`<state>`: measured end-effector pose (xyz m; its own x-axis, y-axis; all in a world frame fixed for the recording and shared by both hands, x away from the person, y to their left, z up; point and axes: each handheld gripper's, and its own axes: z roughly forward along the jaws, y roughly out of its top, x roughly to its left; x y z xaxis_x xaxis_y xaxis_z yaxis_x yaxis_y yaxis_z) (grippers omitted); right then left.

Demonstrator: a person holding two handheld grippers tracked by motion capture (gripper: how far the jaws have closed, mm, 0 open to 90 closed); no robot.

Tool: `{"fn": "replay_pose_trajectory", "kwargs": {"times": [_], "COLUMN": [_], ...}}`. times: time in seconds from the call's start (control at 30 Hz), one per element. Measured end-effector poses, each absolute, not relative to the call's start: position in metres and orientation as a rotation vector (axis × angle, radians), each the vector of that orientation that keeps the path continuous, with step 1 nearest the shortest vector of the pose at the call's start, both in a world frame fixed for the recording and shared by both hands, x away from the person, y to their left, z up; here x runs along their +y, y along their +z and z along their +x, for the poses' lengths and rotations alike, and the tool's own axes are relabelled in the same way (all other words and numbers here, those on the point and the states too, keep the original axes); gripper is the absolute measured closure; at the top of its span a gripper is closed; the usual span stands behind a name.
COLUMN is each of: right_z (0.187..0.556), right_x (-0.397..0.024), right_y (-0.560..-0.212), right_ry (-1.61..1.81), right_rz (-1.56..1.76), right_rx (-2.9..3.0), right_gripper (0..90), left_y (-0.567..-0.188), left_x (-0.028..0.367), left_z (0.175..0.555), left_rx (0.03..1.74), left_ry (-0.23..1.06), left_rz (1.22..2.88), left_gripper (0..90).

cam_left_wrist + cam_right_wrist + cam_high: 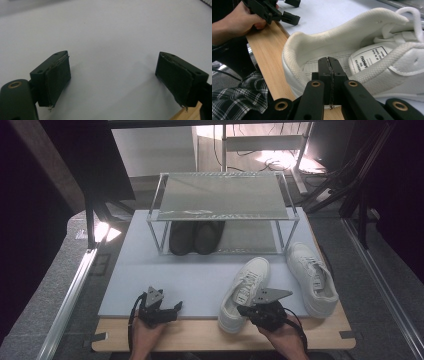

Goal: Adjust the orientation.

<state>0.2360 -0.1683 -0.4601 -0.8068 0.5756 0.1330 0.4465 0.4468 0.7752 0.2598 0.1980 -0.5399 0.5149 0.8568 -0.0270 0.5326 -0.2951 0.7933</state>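
From the high view, my right tongs (250, 310) sit at the heel of the nearer white sneaker (245, 292), which lies toe-away on the grey mat (150, 270) at the near edge of the table (200, 335); its mate, the second white sneaker (312, 277), rests just beside it to the right. Behind them stands a two-tier shoe rack (220, 195): the top shelf is bare, and the lower one holds a pair of dark shoes (195, 237) on its left side, with free room to their right. My left tongs (172, 309) idle over the mat, well apart from the shoes. In the left gripper view, the left tongs (112, 75) stand wide with nothing but mat between them. In the right gripper view, the right tongs (329, 72) are pressed fully together, their tips poking into the sneaker's heel opening (317, 47) above the insole, pinching nothing that I can see. I judge I am at the approach to picking up this sneaker; next I must spread the tongs, straddle the heel collar, clamp, and carry it to the rack.
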Motion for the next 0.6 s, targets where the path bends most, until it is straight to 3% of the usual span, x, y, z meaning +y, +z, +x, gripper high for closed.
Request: {"fn": "replay_pose_trajectory", "kwargs": {"times": [0.6], "right_z": [0.240], "right_x": [-0.200], "right_y": [-0.460], "right_ry": [1.238], "right_rz": [0.964], "right_rx": [2.535], "right_gripper": [89.4], "left_y": [-0.540], "left_x": [0.198], "left_z": [0.260], "left_rx": [1.138], "left_ry": [0.528], "left_rz": [1.974], "left_gripper": [12.4]}}
